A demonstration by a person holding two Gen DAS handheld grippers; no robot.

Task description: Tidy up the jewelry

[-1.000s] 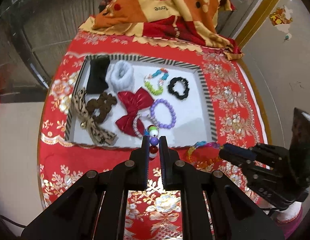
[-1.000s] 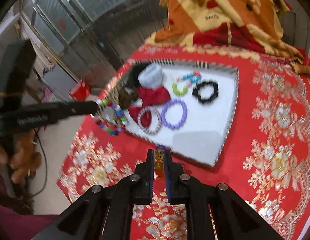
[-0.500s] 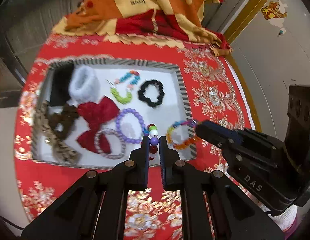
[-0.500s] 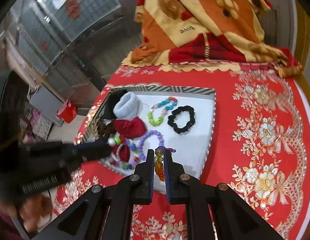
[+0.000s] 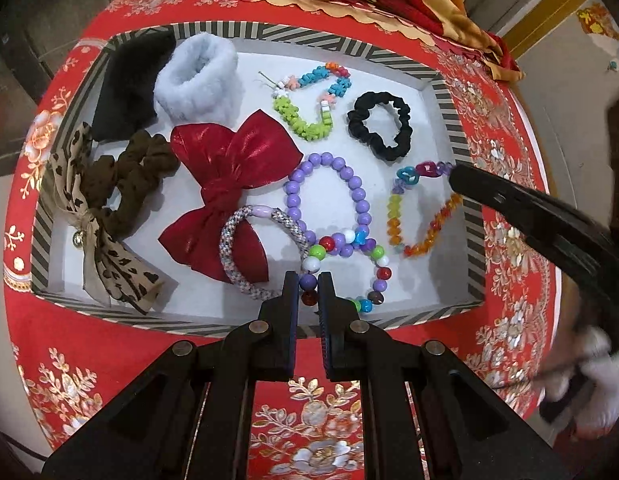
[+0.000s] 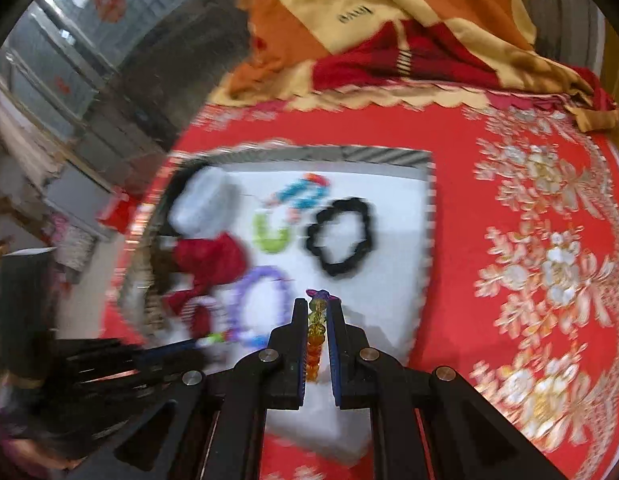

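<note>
Right claw (image 6: 318,312) pinching bracelet (image 6: 315,340) lengthwise

Even indoor light, fisheye-bent dark corners (right wrist view motion-blurred).

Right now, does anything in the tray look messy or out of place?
The multicoloured bead bracelet pinched by the left gripper overlaps the purple bead bracelet; they could tangle. Otherwise nothing in the striped tray stands out.
</note>
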